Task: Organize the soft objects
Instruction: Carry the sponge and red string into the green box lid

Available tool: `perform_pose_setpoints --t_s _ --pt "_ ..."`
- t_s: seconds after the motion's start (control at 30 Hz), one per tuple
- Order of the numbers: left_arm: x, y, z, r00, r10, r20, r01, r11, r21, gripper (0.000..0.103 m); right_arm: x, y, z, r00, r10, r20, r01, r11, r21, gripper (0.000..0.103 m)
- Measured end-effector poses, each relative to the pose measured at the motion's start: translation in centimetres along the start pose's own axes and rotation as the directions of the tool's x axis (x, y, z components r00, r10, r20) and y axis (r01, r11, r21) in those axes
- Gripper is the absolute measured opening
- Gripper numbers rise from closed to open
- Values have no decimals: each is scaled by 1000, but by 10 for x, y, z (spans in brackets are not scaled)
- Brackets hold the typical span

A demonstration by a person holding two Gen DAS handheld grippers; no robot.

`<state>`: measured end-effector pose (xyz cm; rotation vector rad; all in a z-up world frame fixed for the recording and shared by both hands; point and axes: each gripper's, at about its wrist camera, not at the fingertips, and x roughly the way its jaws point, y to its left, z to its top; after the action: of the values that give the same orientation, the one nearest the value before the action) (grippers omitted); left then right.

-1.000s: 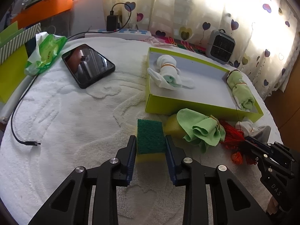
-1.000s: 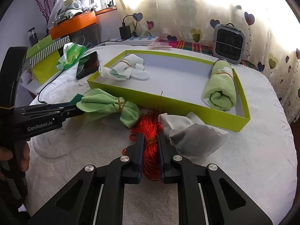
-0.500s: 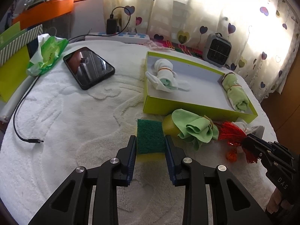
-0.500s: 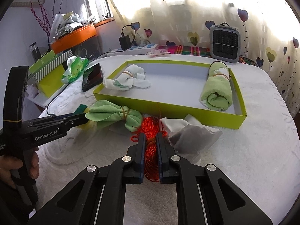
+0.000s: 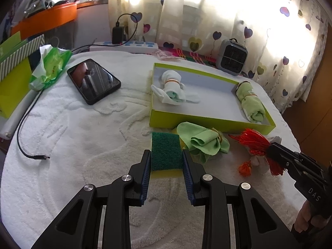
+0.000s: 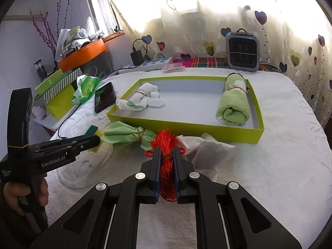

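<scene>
Already in the tray [image 6: 182, 122]: white sock bundle [image 6: 143, 99], rolled green towel [image 6: 233, 105]. Still outside: sponge [image 5: 166, 153] clamped in left gripper [image 5: 166, 174], red tassel [image 6: 166, 161] pinched in right gripper [image 6: 166, 174], plus green cloth [image 6: 124, 134] and grey-white cloth [image 6: 205, 151].

sunlit heart-print curtains [image 6: 207, 20] hang at twelve o'clock; an orange shelf [image 6: 83, 54] sits at ten o'clock beside a window [image 6: 103, 10].

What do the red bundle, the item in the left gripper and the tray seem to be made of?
Red tassel: glossy cord or synthetic thread, judging by its fine shiny strands. Sponge: yellow foam under a coarse green scouring layer. Tray: probably matte lime cardboard, given its thin, crisply folded walls and grey liner.
</scene>
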<state>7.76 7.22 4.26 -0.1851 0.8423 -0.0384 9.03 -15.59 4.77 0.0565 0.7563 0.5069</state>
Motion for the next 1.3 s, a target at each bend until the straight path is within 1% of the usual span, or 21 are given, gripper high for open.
perform_pose_setpoints --t_s 0.37,0.6,0.97,1.3 --pt "-25 -11 10 998 -15 56 13 999 35 28 -18 5 9 998 14 57 -13 1000 -5 11" --pt "-31 -18 21 997 -17 81 12 998 59 28 -24 2 18 996 7 84 -7 1000 -2 11" --pt "-23 -26 40 996 -31 86 23 996 87 28 -24 -5 36 994 -22 111 22 1000 -1 11" --pt "-2 -28 58 997 -40 73 32 994 102 28 -9 -19 54 994 -47 100 45 999 14 11"
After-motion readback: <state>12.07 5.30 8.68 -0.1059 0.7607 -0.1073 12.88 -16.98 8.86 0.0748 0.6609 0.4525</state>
